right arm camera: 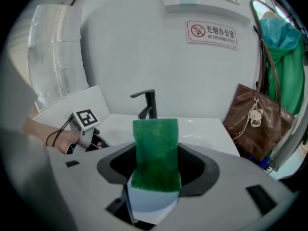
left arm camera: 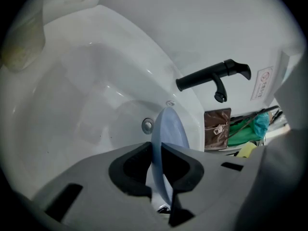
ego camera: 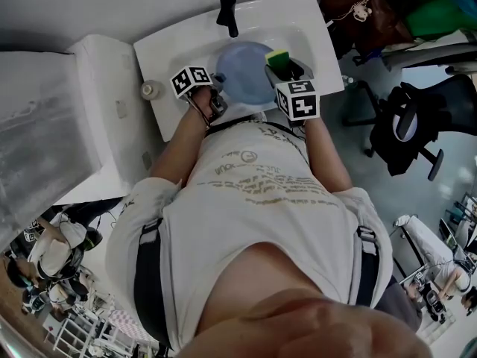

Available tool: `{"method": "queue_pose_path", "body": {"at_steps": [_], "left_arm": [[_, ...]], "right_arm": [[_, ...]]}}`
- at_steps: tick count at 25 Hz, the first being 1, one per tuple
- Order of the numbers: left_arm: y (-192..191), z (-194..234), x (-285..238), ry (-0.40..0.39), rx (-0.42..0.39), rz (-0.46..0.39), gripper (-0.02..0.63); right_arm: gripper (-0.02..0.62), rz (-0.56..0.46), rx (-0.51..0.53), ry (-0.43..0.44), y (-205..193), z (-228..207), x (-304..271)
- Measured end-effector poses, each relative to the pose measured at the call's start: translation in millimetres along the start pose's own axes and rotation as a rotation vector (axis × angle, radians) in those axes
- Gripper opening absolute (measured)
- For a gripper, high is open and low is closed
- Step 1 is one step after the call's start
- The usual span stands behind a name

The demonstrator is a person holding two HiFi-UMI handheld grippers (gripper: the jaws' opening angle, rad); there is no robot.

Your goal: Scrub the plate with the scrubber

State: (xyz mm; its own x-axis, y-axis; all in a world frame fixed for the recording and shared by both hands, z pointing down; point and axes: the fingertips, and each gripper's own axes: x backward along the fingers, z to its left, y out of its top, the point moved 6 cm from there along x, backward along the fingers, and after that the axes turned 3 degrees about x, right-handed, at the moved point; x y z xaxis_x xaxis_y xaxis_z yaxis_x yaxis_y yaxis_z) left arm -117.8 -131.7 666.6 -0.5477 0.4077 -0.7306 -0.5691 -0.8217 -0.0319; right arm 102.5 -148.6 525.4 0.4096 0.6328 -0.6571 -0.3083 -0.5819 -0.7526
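Currently the person stands at a white sink point(ego camera: 168, 51), one gripper in each hand. The left gripper point(left arm camera: 156, 153) is clenched on the blue plate point(left arm camera: 169, 129). The rim runs edge-on between the two dark pads, and the plate stands upright over the basin, above the drain point(left arm camera: 147, 125). In the head view the plate point(ego camera: 244, 73) sits over the bowl just below the black faucet point(ego camera: 227, 13), with the left gripper point(ego camera: 216, 95) at its left edge.

The right gripper point(right arm camera: 155, 165) is grasping the scrubber point(right arm camera: 155, 150), green face towards the camera, sticking up between the jaws. In the head view the scrubber point(ego camera: 279, 56) shows green and yellow and sits at the plate's upper right edge, with the right gripper point(ego camera: 287, 69) just behind it. Cannot tell if scrubber and plate touch.

The right gripper view also shows the left gripper point(right arm camera: 84, 124) low at left, the faucet point(right arm camera: 147, 105), a no-smoking sign point(right arm camera: 211, 32) on the wall and a brown bag point(right arm camera: 257, 121) at right.
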Motion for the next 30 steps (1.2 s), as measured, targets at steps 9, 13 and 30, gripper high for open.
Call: {"method": "queue_pose_path", "body": {"at_steps": [9,13,30], "left_arm": [[-4.0,36.3,-10.5,0.029,0.230,0.009,0.052],[-4.5,46.6,-14.7,0.042,0.317,0.009,0.058],[5.2,59.3,-15.4,0.067,0.369,-0.016,0.202]], "right_arm": [[0.239,-0.130,0.080,0.031,7.2,9.6,7.6],[0.235,-0.152,0.105,0.030,9.1,10.2,7.6],[0.235,-0.173,0.053,0.018,10.8,4.5,6.9]]}}
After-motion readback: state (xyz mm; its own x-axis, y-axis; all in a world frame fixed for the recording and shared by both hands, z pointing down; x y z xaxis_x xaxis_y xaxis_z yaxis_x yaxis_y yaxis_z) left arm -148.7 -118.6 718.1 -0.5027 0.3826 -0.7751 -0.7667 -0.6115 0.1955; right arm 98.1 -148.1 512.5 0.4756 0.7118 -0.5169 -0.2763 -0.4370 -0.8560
